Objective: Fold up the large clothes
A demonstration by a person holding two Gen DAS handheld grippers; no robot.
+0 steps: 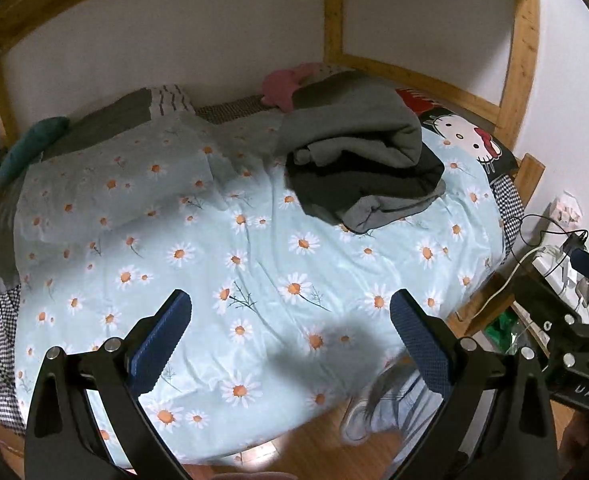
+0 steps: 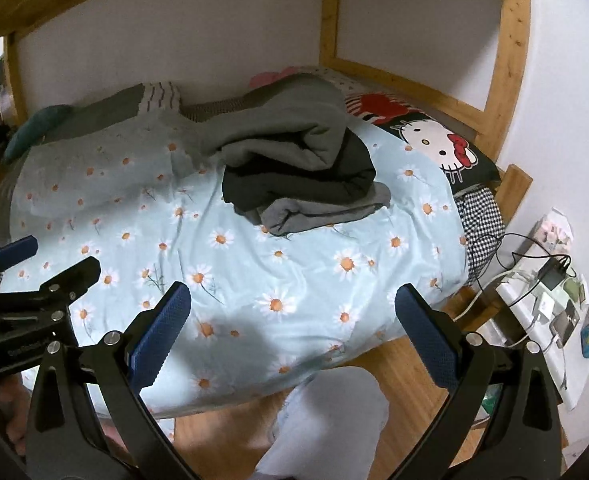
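Grey garment [image 1: 358, 160], loosely bundled with a darker layer showing, lies on the daisy-print bedcover [image 1: 254, 264] toward 1 o'clock in the left wrist view, near 12 o'clock in the right. We hold the left gripper [image 1: 290, 336] above the cover's near edge, fingers spread wide, nothing between them. The right gripper [image 2: 292, 332] hovers likewise, spread and empty. A cartoon-cat pillow [image 2: 438, 148] sits at 2 o'clock, just beside the bundle. Wooden bed frame [image 1: 522, 60] behind.
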